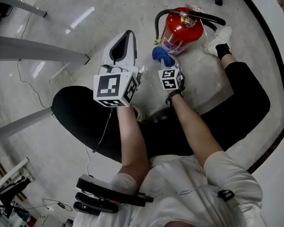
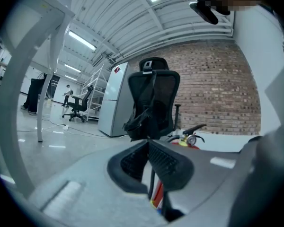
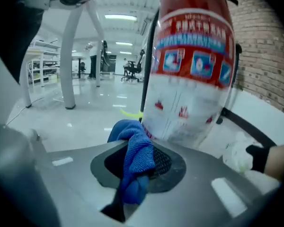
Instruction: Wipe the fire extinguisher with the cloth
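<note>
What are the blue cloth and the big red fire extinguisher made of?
The cloth looks like soft microfibre fabric: its surface shows a fine knitted grain, and it bunches in floppy folds. The fire extinguisher seems to be metal with glossy red paint, since light glints off its smooth round body. The label around it looks like printed paper or plastic film; I can't tell which.

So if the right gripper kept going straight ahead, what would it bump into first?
The fire extinguisher. The right gripper, shut on the blue cloth, points at the extinguisher's pale lower label from close by, so the cloth would probably press there first. The exact gap is hard to judge.
</note>
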A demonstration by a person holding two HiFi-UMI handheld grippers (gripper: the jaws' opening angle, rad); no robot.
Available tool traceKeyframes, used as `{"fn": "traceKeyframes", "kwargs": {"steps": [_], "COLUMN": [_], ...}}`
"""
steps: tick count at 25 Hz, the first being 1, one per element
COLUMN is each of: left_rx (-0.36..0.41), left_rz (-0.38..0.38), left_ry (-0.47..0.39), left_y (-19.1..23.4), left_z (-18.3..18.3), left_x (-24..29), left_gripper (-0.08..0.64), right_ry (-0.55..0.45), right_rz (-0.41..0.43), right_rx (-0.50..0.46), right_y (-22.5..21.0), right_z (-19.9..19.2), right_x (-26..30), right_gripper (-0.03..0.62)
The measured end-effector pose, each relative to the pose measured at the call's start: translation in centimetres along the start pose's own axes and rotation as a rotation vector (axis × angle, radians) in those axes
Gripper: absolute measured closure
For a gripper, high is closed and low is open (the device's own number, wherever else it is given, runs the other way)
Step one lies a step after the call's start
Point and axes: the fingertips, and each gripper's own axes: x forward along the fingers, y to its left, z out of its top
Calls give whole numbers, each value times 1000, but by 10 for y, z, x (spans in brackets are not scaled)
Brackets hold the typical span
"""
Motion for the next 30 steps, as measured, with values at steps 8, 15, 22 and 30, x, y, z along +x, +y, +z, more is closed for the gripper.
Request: {"fn": "traceKeyframes", "kwargs": {"steps": [8,15,22,30], "left_rx": [16,20,128,121], "left_rz": [0,-23,-37,-55], "left_ry": [14,-6,-21,-48], "left_y": [1,-9,-37,-59], "left_z": [-7,4,20,28], "left_x": [0,-1,2,-1], "left_gripper": [560,560,560,560], "right_ry": [372,237,-217,-624], "right_rz": [-72,186,341,95], "right_rx": [542,431,356,202], "right_y": [-24,-4,-28,-114], "right_z": [-130,-64,128,255], "right_x": [49,10,-123,-211], "right_gripper": [525,525,525,523]}}
